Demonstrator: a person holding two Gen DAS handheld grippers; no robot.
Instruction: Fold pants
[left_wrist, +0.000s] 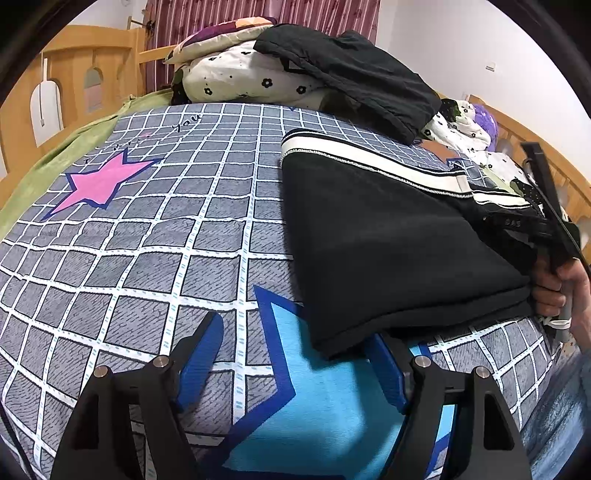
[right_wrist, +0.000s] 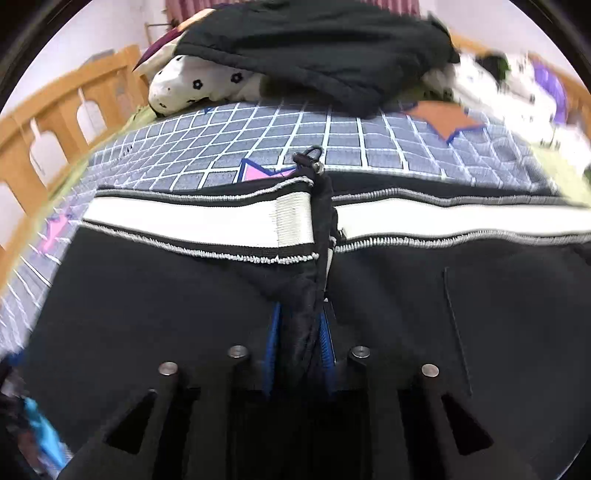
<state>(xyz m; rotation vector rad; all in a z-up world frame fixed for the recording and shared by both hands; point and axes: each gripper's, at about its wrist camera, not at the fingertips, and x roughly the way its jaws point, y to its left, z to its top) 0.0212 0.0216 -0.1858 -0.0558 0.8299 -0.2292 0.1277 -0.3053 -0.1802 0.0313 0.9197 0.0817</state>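
Left wrist view: black pants (left_wrist: 399, 243), folded into a thick pad with a white-striped waistband (left_wrist: 369, 166) along the upper edge, lie at centre right on the checked sheet (left_wrist: 147, 236). The left gripper (left_wrist: 295, 354) sits at bottom centre with its blue-padded jaws spread wide and holding nothing; the right pad meets the pants' lower hem. At the right edge, a hand (left_wrist: 565, 291) grips the right gripper against the pants' side. Right wrist view, blurred: the pants (right_wrist: 184, 295) fill the lower frame, waistband (right_wrist: 207, 221) across the middle, a patch pocket (right_wrist: 498, 314) at right. The right gripper (right_wrist: 299, 325) has its jaws clenched on a bunched fold of the fabric. Dark clothing (left_wrist: 351, 70) drapes over pillows (left_wrist: 236, 74) at top.
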